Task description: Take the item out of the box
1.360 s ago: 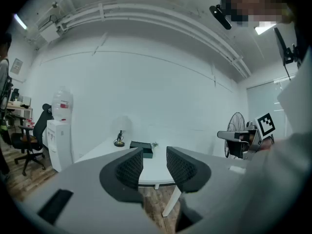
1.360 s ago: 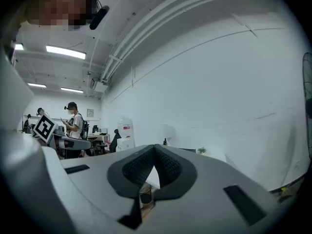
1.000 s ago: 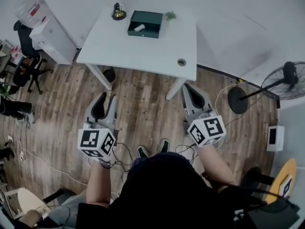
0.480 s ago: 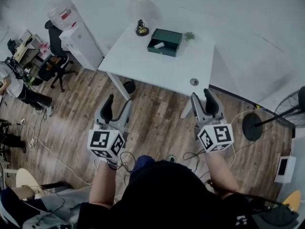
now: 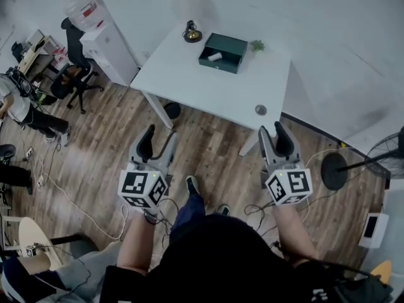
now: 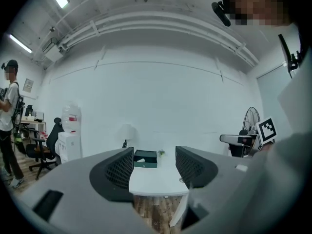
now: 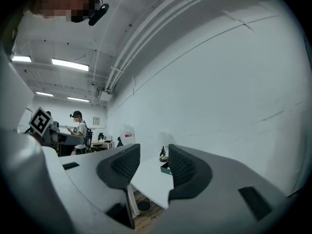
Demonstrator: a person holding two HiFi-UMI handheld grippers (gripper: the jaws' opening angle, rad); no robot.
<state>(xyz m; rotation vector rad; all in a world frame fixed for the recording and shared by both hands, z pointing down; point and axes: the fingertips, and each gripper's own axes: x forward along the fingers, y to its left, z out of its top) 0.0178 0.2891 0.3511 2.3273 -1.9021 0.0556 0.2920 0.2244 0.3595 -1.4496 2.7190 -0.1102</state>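
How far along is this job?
Nothing done: the small white item lies in the open dark green box on the white table. Left gripper and right gripper, jaws just opened with nothing between them, hang over the wood floor short of it. Approach, grasp, lift remain.

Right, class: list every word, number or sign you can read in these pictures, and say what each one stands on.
No text here can be read.
Red label on the water bottle: too small to read.
Wall notice: too small to read.
Left marker cube and right marker cube: black-and-white square patterns only, no words.
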